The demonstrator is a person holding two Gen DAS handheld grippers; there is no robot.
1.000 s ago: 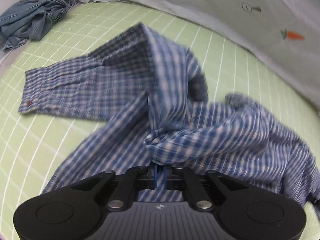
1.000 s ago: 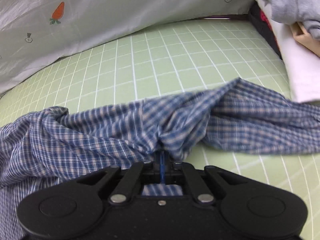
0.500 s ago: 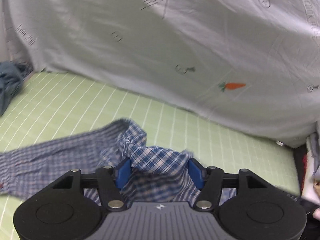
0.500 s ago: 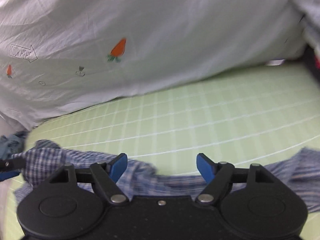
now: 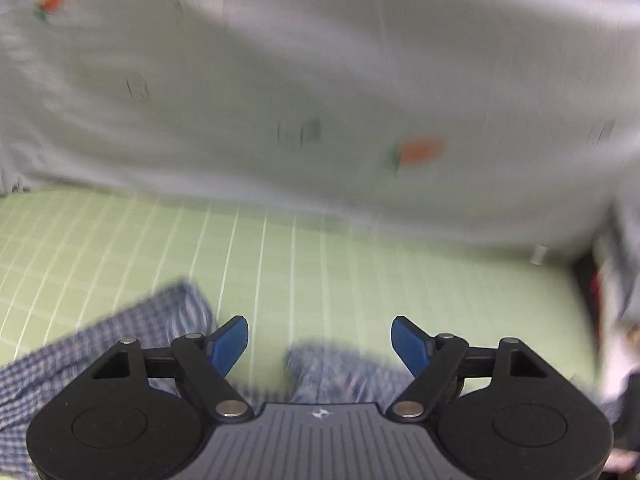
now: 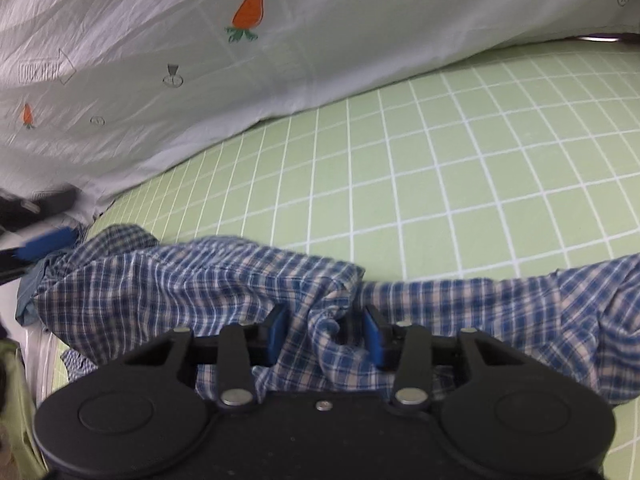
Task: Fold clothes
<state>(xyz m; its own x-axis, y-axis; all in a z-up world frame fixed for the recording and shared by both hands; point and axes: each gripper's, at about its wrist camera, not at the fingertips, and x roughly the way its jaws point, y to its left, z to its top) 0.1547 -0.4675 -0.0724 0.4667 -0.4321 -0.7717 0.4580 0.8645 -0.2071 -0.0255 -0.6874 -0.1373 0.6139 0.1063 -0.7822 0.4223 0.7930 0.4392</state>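
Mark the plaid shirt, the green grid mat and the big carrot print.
plaid shirt (image 6: 168,292), right wrist view, bunched left part.
green grid mat (image 6: 460,168), right wrist view, bare squares.
carrot print (image 6: 250,8), right wrist view, orange body.

my left gripper (image 5: 320,340) is opening its jaws over the green grid mat (image 5: 360,272), nothing between them, blurred blue checked shirt (image 5: 120,340) lying below, carrot-print sheet (image 5: 320,80) behind.

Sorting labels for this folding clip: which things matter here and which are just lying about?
In use: plaid shirt, right gripper closing around a fold of it, left gripper opening above it.
Lying about: carrot-print sheet, green grid mat.
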